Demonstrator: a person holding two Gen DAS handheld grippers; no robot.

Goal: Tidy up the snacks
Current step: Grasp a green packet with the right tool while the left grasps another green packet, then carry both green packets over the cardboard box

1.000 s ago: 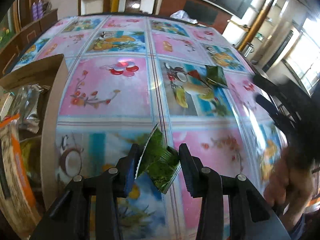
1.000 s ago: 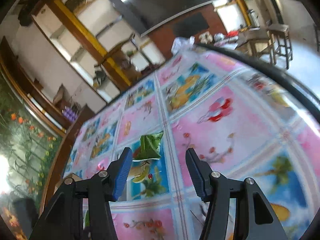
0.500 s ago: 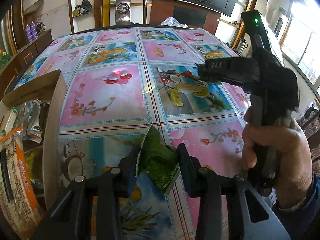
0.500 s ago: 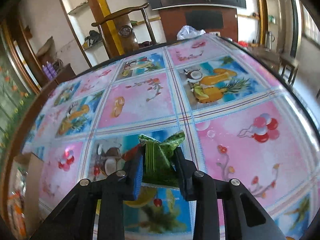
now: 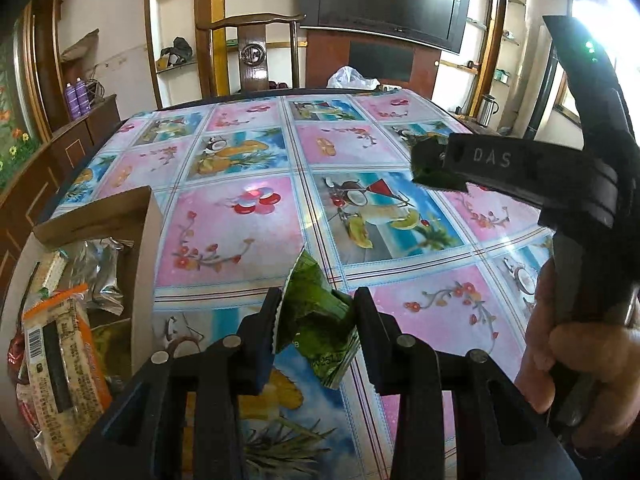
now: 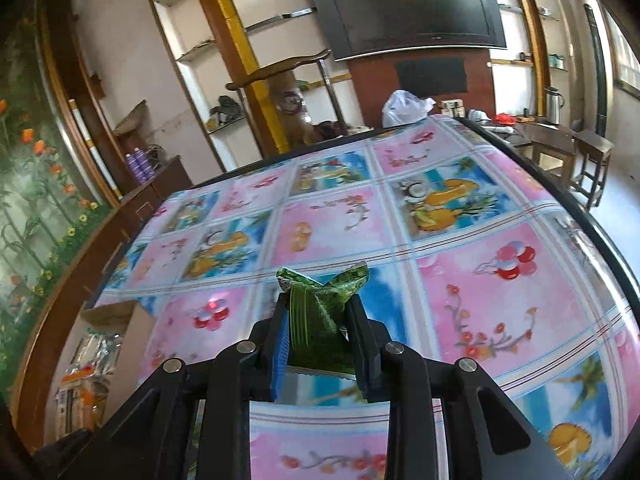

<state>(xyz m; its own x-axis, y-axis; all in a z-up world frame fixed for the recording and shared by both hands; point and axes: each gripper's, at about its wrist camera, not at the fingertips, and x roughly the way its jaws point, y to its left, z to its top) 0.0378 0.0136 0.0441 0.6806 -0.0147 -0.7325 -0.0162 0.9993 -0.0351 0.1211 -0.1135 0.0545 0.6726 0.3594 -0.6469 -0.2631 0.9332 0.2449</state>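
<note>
Snacks: two green packets, both off the table, one per gripper. Left gripper (image 5: 316, 312) is clenched on a green packet (image 5: 314, 320), crumpled between the pads, one corner sticking up past the fingertips. Right gripper (image 6: 318, 320) is clamped on a second green packet (image 6: 316, 312), its twisted top flaring above the pads; in the left wrist view that packet shows as a dark green wad (image 5: 430, 164) at the tip of the right tool, held by a hand (image 5: 576, 364) at the right edge.

Edges and room: tabletop (image 5: 240, 224) with the fruit-print cloth is bare across its whole middle and far half. Dark far rim of the table is visible with a gap behind it. In the right wrist view the right rim curves down the right side of the frame.

Cardboard box (image 5: 142, 264) sits at the left edge of the table, open top. Its near wall stands upright between the left gripper and the box interior. Inside: a silver foil pack (image 5: 102, 268) and an orange-and-white pack (image 5: 60, 364) with a barcode, lying loosely stacked.

Beyond the far edge: wooden chair (image 5: 252, 52), white plastic bag (image 5: 350, 78), wall-mounted TV (image 5: 384, 0). Low cabinet (image 5: 52, 160) runs along the left side, stools (image 6: 592, 168) stand to the right.
</note>
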